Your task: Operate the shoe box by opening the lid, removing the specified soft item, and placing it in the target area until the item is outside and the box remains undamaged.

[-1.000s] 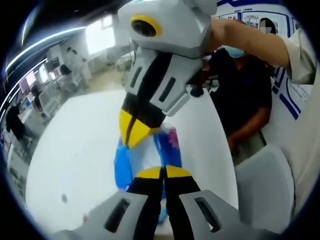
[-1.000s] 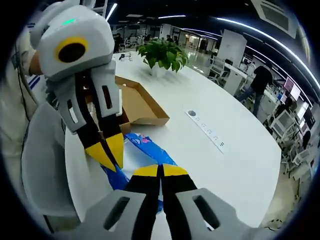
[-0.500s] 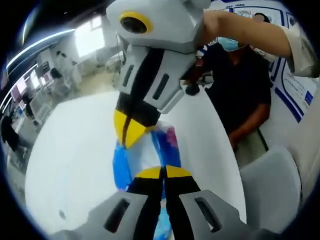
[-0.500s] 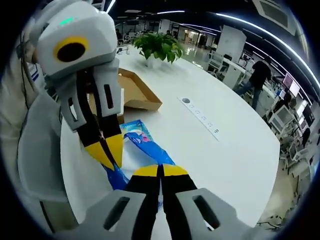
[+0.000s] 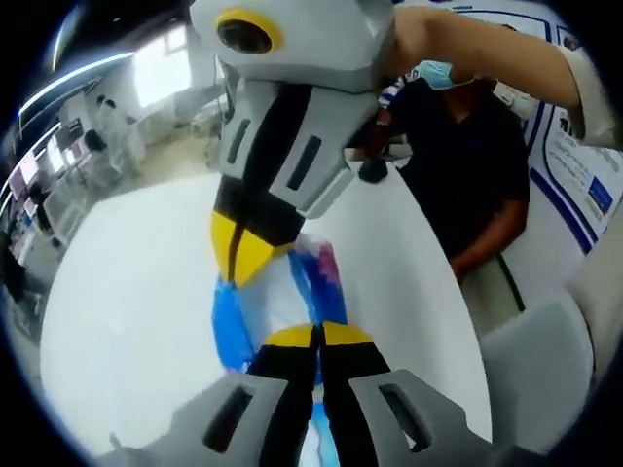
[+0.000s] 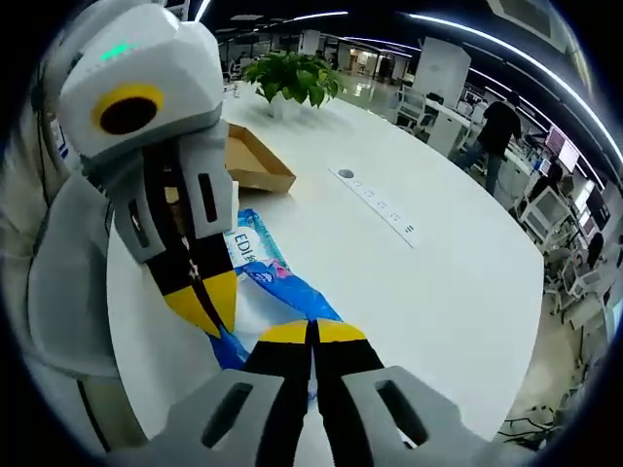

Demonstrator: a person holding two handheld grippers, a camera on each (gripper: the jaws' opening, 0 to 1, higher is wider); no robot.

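Right gripper view: the blue plastic packet [image 6: 277, 292], the soft item, hangs stretched over the white desk [image 6: 428, 292], pinched by the closed right gripper [image 6: 313, 334] and left gripper [image 6: 206, 304]. Half a second ago less lettering showed, so it has spread wider. The open cardboard shoe box [image 6: 251, 165] sits farther left; the packet is out.

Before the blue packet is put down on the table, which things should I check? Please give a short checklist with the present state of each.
1. Left gripper shut on the blue packet: ok.
2. Right gripper shut on the packet: ok.
3. Packet is out of the cardboard box: ok.
4. White table bare beside the packet: ok.
5. Box undamaged: cannot tell, partly hidden.
6. Target area marked: cannot tell.
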